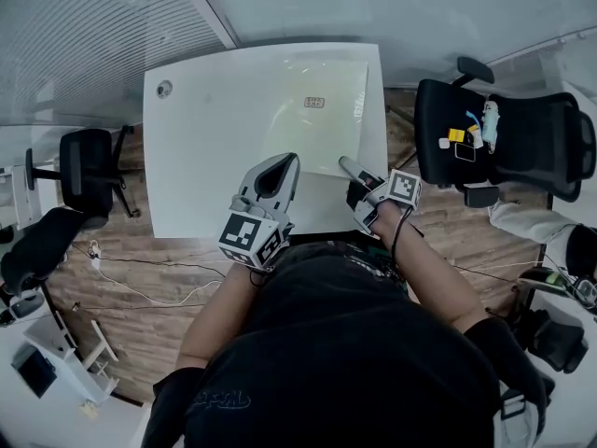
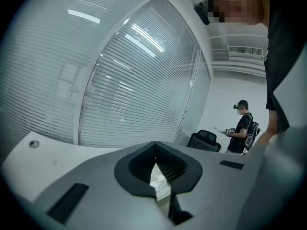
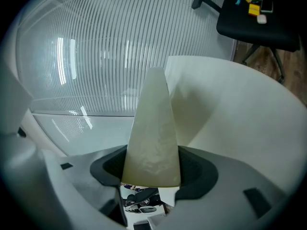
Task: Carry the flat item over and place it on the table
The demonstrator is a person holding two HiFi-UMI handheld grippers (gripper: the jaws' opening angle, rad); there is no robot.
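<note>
- The flat sheet, pale and translucent, is seen spread over the far right part of the white table; the carrying is judged done and the laying-down nearly so
- Its near edge is not yet let go; what is left is judged to be lowering that edge, opening both claws and drawing them clear
- The right gripper is closed on the sheet; in the right gripper view a cream strip of it is clamped flat between the pads and runs forward towards the table
- The left gripper is held at the sheet's near left corner; its jaws are shown meeting at the tips, with a sliver of glossy pale film in the slit, so it is judged to be pinching the sheet's edge as well
</note>
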